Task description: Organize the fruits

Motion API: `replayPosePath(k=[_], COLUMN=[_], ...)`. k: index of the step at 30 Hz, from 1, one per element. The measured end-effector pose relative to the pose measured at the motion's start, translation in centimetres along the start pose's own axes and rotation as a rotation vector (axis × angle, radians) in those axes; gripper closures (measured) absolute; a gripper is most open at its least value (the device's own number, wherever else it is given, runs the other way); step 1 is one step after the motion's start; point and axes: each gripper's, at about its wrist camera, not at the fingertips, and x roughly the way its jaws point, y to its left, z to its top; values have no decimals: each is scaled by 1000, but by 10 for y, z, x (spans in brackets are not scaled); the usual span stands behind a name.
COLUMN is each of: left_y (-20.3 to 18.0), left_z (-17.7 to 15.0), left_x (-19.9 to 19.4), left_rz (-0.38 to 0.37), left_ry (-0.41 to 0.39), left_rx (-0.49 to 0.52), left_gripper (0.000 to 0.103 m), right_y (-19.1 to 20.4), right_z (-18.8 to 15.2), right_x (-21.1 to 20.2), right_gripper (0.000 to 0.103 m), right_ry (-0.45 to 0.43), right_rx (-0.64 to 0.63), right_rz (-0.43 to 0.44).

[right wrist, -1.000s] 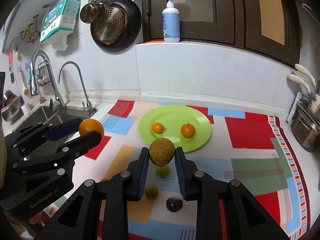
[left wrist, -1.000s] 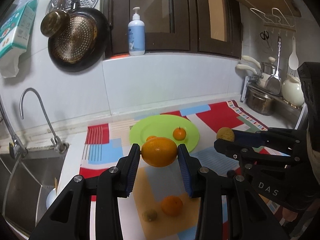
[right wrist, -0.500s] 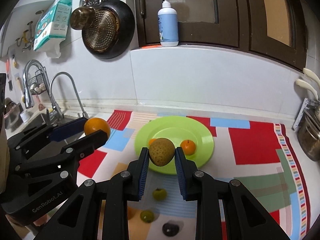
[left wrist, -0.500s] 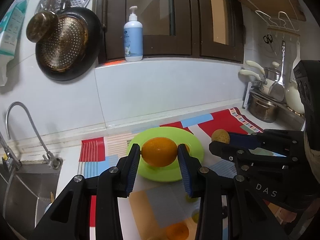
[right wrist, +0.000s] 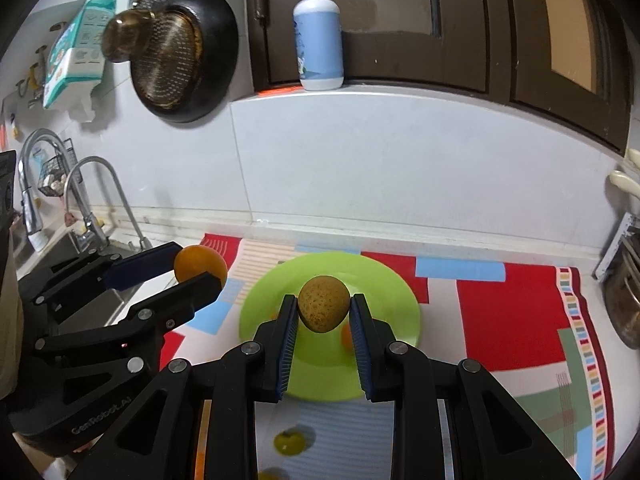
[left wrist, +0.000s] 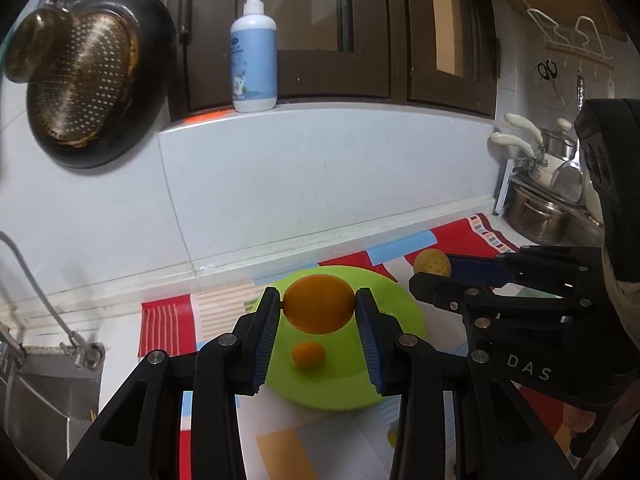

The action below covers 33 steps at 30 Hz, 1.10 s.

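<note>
My left gripper (left wrist: 318,308) is shut on a large orange (left wrist: 319,304) and holds it above the green plate (left wrist: 340,384). A small tangerine (left wrist: 308,355) lies on the plate beneath it. My right gripper (right wrist: 323,311) is shut on a speckled yellow-brown pear (right wrist: 323,309), also over the green plate (right wrist: 384,292). Another small orange fruit (right wrist: 346,338) peeks out on the plate behind the right finger. Each gripper shows in the other view: the left gripper (right wrist: 198,268) with the orange (right wrist: 200,262), the right gripper (left wrist: 434,270) with the pear (left wrist: 431,263).
A patchwork mat (right wrist: 500,320) covers the counter. A small green fruit (right wrist: 289,442) lies on it in front of the plate. The sink and taps (right wrist: 86,200) are to the left, pots (left wrist: 536,216) to the right, and a soap bottle (left wrist: 254,64) stands on the ledge.
Both grippers have moved forward toward the wall with their fruits, from over the mat's front to above the green plate. The loose fruits on the mat have slid down and mostly out of view.
</note>
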Motion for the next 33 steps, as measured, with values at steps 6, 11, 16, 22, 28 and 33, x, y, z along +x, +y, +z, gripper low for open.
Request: replayPosePath(k=[6, 11, 16, 22, 28, 33], left_y=[7, 11, 16, 18, 20, 21], left_z=[2, -1, -6, -14, -18, -20], left_x=[31, 53, 75, 98, 112, 118], left_rz=[-10, -18, -27, -37, -49, -56], left_ry=[43, 84, 124, 169, 198, 213], left_rx=[-1, -9, -20, -14, -14, -25], left_gripper=[65, 65, 65, 65, 65, 64], right_y=[-10, -15, -21, -27, -31, -32], right_z=[7, 9, 8, 7, 4, 3], right_x=[31, 54, 78, 102, 117, 120], right_gripper=[76, 75, 76, 75, 75, 75], right_ry=[39, 75, 118, 169, 208, 212], right_rx=[12, 11, 22, 20, 23, 25], right_rz=[8, 9, 13, 10, 14, -4])
